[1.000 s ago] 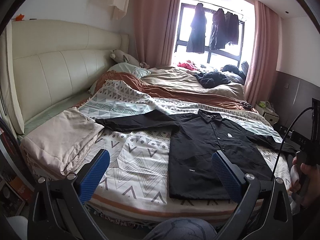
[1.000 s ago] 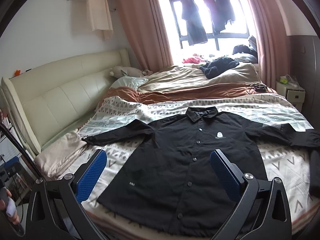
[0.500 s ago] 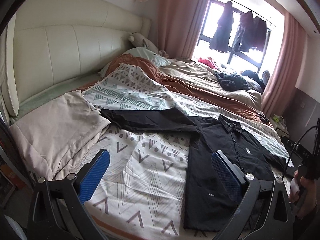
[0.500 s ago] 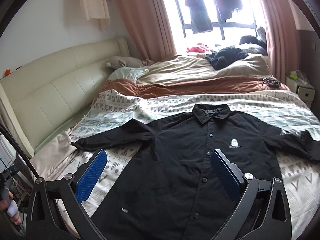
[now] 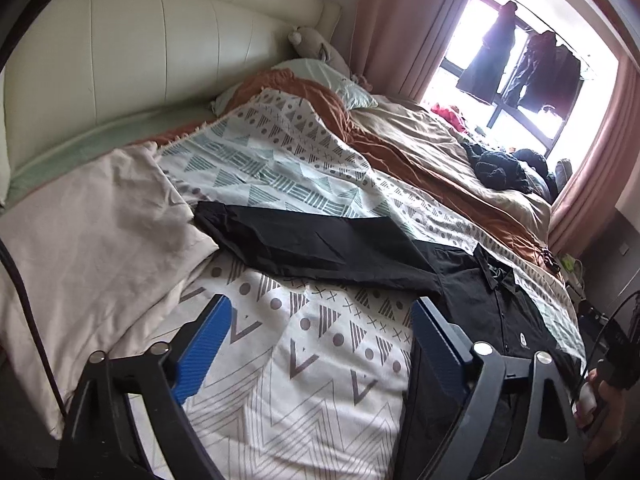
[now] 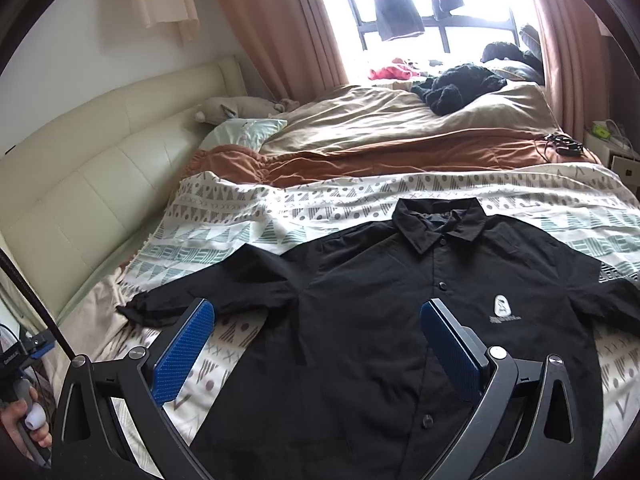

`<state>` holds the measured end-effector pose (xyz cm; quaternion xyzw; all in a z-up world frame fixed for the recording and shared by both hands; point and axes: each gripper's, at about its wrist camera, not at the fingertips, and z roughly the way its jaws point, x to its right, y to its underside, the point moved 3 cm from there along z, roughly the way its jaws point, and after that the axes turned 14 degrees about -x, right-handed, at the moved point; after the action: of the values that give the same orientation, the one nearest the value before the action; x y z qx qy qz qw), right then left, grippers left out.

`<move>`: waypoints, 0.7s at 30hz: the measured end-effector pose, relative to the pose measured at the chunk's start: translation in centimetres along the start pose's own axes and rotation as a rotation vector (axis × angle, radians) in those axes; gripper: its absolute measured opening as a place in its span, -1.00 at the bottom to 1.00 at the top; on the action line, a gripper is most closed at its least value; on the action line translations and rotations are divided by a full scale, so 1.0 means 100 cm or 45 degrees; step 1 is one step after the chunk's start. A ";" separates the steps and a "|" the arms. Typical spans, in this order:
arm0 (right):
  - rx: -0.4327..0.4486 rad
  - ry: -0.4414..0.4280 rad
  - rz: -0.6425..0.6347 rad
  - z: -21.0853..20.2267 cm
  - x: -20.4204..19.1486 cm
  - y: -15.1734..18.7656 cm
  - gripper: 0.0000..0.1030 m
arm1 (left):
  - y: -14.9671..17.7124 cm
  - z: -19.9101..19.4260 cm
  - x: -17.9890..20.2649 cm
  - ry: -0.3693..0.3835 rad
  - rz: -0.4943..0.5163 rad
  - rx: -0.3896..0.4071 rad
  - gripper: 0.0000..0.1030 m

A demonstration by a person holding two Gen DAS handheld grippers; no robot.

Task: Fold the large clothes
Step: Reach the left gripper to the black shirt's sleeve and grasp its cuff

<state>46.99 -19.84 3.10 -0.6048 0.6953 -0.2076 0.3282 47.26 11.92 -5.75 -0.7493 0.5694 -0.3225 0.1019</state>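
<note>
A black button-up shirt with a small white chest logo lies flat and face up on the patterned bedspread, collar toward the window. Its left sleeve stretches out toward a beige folded cloth. My left gripper hovers over the bedspread just short of that sleeve; its jaws are closing, with nothing between them. My right gripper stands open above the shirt's front, blue pads apart and not touching the fabric.
A cream padded headboard runs along the left. The beige folded cloth lies at the bed's near left. Brown duvets, a dark clothes heap and a plush toy lie further back. A person's hand holds the other grip.
Both grippers have moved forward and lower over the bed. The left one has swung toward the left sleeve, rolled slightly, and its pads have come a little closer together.
</note>
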 end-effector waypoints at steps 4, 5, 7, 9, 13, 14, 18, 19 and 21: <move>-0.044 -0.006 0.013 0.029 0.004 -0.017 0.84 | -0.015 0.033 -0.007 0.009 -0.054 -0.053 0.65; -0.053 0.000 0.012 0.036 0.005 -0.021 0.82 | -0.019 0.040 -0.008 0.003 -0.061 -0.061 0.65; -0.069 0.002 0.021 0.050 0.009 -0.029 0.76 | -0.028 0.058 -0.010 -0.029 -0.070 -0.083 0.65; -0.094 0.006 0.050 0.063 0.013 -0.035 0.52 | -0.036 0.077 -0.012 -0.061 -0.082 -0.103 0.65; -0.144 -0.023 0.084 0.089 0.018 -0.045 0.49 | -0.049 0.111 -0.024 -0.127 -0.149 -0.150 0.54; -0.160 -0.022 0.077 0.096 0.018 -0.048 0.49 | -0.051 0.121 -0.028 -0.154 -0.163 -0.168 0.52; -0.192 -0.031 0.069 0.115 0.020 -0.057 0.49 | -0.054 0.154 -0.039 -0.184 -0.224 -0.234 0.51; -0.197 -0.039 0.072 0.119 0.021 -0.060 0.49 | -0.055 0.162 -0.040 -0.203 -0.231 -0.246 0.51; -0.207 -0.053 0.080 0.128 0.023 -0.064 0.48 | -0.057 0.177 -0.043 -0.249 -0.236 -0.261 0.51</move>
<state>60.44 -21.88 -1.96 -0.6114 0.7215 -0.1274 0.2989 61.77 13.98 -18.03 -0.8329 0.5151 -0.1962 0.0496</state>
